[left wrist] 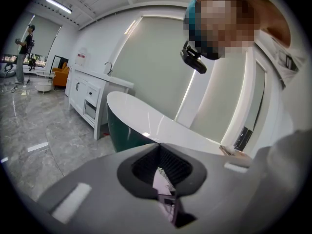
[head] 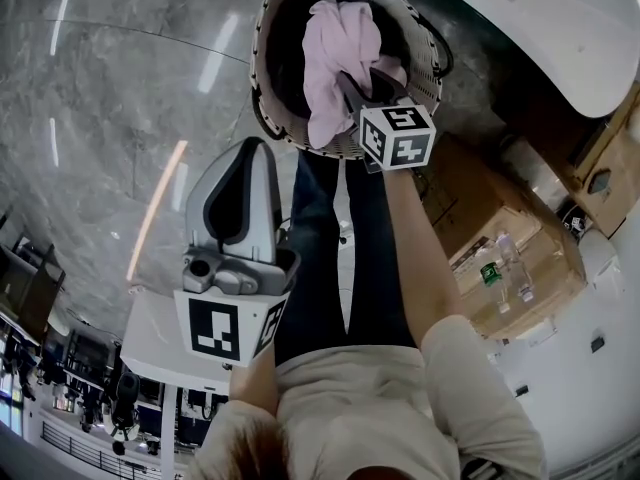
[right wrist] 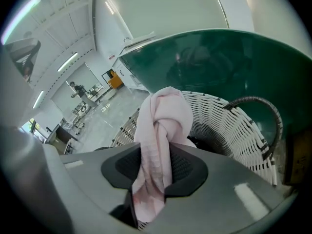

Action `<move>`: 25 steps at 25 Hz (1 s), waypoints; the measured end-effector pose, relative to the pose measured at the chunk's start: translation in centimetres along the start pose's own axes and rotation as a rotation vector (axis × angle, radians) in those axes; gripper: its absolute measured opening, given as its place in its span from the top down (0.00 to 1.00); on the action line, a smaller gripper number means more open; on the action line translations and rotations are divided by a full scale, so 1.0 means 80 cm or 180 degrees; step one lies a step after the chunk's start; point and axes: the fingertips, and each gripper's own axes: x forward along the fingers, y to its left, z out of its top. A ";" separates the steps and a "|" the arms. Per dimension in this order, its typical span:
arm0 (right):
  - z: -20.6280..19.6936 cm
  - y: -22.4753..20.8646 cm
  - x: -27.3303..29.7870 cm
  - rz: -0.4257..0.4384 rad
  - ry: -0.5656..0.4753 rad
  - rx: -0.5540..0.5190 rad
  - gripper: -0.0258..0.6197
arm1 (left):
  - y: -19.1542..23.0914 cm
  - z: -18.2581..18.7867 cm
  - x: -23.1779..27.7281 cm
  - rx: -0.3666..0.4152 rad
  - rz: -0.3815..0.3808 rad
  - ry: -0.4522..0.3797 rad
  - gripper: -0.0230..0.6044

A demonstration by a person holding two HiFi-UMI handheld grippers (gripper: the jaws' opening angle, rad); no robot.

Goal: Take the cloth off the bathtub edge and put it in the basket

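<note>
A pink cloth (head: 340, 48) hangs over the mouth of the white woven basket (head: 262, 58), bunched and twisted. My right gripper (head: 362, 80) is shut on it above the basket's near rim. In the right gripper view the cloth (right wrist: 163, 116) runs up between the jaws of the right gripper (right wrist: 156, 150), with the basket (right wrist: 229, 126) behind it and the green bathtub wall (right wrist: 219, 67) beyond. My left gripper (head: 255, 148) hangs lower left of the basket, shut with nothing in it. The left gripper (left wrist: 161, 147) faces the tub's white rim (left wrist: 146, 121).
Cardboard boxes (head: 500, 238) with small bottles (head: 510, 263) on them stand right of the basket. The white tub edge (head: 560, 38) curves across the top right. A black hose (right wrist: 258, 104) loops over the basket's side. A white cabinet (left wrist: 87, 94) and a distant person (left wrist: 24, 52) are across the grey floor.
</note>
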 end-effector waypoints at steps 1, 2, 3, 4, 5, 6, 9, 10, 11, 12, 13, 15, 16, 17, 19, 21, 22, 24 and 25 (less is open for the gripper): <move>-0.002 -0.002 0.003 -0.0010 0.0022 0.0007 0.78 | 0.001 0.000 0.000 0.0003 0.0003 0.0003 0.89; -0.003 -0.003 0.006 -0.0018 0.0042 0.0009 0.78 | 0.002 0.000 0.000 0.0006 0.0005 0.0006 0.89; -0.005 -0.004 0.010 -0.0027 0.0062 0.0002 0.78 | 0.003 0.000 0.000 0.0007 0.0008 0.0009 0.89; -0.006 -0.005 0.013 -0.0035 0.0084 -0.0011 0.78 | 0.003 0.000 0.000 0.0006 0.0010 0.0012 0.89; -0.008 -0.006 0.015 -0.0042 0.0107 -0.0028 0.78 | 0.003 0.000 0.001 0.0004 0.0012 0.0014 0.89; -0.010 -0.007 0.018 -0.0050 0.0131 -0.0047 0.78 | 0.002 -0.001 0.001 0.0003 0.0012 0.0016 0.89; -0.017 -0.014 0.024 -0.0141 0.0216 -0.0115 0.78 | 0.000 -0.002 0.001 0.0001 0.0007 0.0016 0.89; -0.021 -0.017 0.027 -0.0192 0.0259 -0.0138 0.78 | -0.001 -0.003 0.001 0.0001 0.0006 0.0018 0.89; -0.025 -0.021 0.029 -0.0233 0.0306 -0.0152 0.78 | -0.002 -0.004 0.001 0.0001 0.0006 0.0023 0.89; -0.028 -0.023 0.032 -0.0259 0.0348 -0.0161 0.78 | -0.002 -0.004 0.001 0.0001 0.0005 0.0028 0.89; -0.031 -0.026 0.035 -0.0271 0.0380 -0.0169 0.78 | -0.003 -0.005 0.002 0.0001 0.0005 0.0030 0.89; -0.035 -0.031 0.040 -0.0277 0.0428 -0.0188 0.78 | -0.003 -0.005 0.002 0.0001 0.0007 0.0030 0.89; -0.037 -0.032 0.042 -0.0271 0.0450 -0.0192 0.78 | -0.003 -0.006 0.002 0.0001 0.0011 0.0034 0.89; -0.039 -0.034 0.045 -0.0261 0.0475 -0.0190 0.78 | -0.003 -0.007 0.002 0.0001 0.0017 0.0041 0.89; -0.044 -0.037 0.051 -0.0243 0.0528 -0.0193 0.78 | -0.002 -0.010 0.002 0.0004 0.0027 0.0059 0.89; -0.051 -0.042 0.058 -0.0244 0.0578 -0.0210 0.78 | -0.001 -0.014 0.003 0.0006 0.0035 0.0077 0.89; -0.054 -0.044 0.062 -0.0249 0.0599 -0.0218 0.77 | 0.001 -0.016 0.004 0.0005 0.0040 0.0086 0.89; -0.062 -0.050 0.069 -0.0258 0.0633 -0.0221 0.77 | 0.004 -0.021 0.006 0.0003 0.0051 0.0100 0.89; -0.065 -0.053 0.073 -0.0264 0.0647 -0.0217 0.77 | 0.005 -0.023 0.007 0.0001 0.0054 0.0109 0.89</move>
